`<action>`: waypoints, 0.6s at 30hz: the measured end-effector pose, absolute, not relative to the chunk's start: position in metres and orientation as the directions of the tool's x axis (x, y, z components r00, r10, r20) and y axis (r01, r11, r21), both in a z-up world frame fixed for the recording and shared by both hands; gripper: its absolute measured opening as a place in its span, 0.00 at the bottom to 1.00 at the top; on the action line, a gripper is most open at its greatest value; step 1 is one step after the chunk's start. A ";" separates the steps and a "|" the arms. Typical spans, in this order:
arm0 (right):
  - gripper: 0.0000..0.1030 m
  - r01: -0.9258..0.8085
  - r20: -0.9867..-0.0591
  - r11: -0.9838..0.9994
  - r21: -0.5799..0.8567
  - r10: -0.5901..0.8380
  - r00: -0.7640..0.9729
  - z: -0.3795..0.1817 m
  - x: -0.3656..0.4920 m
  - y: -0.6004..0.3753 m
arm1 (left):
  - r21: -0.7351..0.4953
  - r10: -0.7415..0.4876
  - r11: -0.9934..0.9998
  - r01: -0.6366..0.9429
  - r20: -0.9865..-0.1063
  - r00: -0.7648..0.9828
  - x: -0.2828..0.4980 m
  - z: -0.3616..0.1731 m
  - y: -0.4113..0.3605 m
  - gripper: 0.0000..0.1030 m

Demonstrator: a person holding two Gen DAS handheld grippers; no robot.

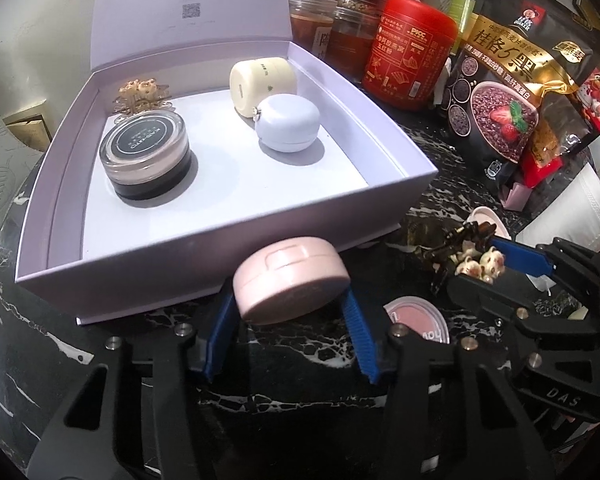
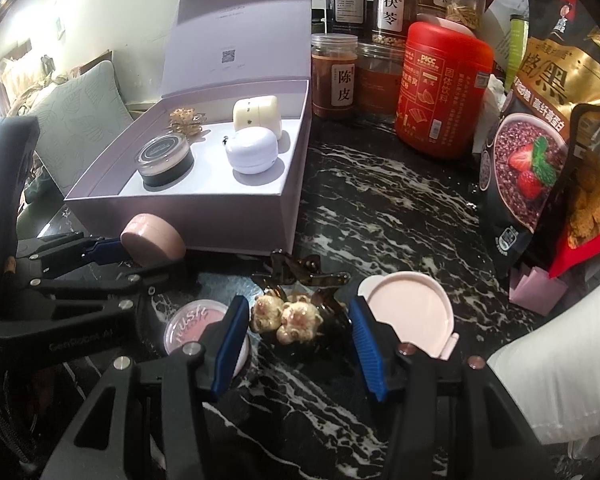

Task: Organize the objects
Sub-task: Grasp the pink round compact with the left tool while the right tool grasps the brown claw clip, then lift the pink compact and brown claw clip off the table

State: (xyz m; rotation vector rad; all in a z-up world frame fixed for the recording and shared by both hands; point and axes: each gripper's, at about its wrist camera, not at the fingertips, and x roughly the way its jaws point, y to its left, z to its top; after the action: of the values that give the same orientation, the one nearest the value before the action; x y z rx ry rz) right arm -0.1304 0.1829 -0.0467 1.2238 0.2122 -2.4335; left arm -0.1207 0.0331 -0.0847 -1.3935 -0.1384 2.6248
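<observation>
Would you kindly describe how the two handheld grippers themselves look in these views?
Both the left gripper and the right gripper have matte black angular linkage arms joined by round silver pins. Their fingers carry ribbed blue pads. White lettering is printed on the black bodies, though only partly legible.

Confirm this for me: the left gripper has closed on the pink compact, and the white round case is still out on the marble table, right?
Not quite. The left gripper is shut on the pink compact, but the white round case is already inside the lilac box, beside the cream jar, as the left wrist view shows.
</observation>
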 end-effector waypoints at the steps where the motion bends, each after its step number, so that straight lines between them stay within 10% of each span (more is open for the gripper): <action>1: 0.51 0.422 -0.796 -0.906 0.046 -0.288 -0.532 -0.047 -0.129 0.183 | -0.163 0.194 -0.981 -0.105 -0.814 -0.548 -0.120 -0.085 0.032 0.49; 18: 0.49 0.449 -0.792 -0.892 0.055 -0.313 -0.524 -0.042 -0.095 0.180 | -0.169 0.234 -0.969 -0.182 -0.864 -0.446 -0.085 -0.078 0.024 0.49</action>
State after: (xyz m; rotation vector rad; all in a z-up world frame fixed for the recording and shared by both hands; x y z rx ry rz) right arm -0.0955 0.1801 -0.0423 1.2052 0.2164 -2.4060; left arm -0.0850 0.0238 -0.0783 -1.4930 -0.0745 2.4806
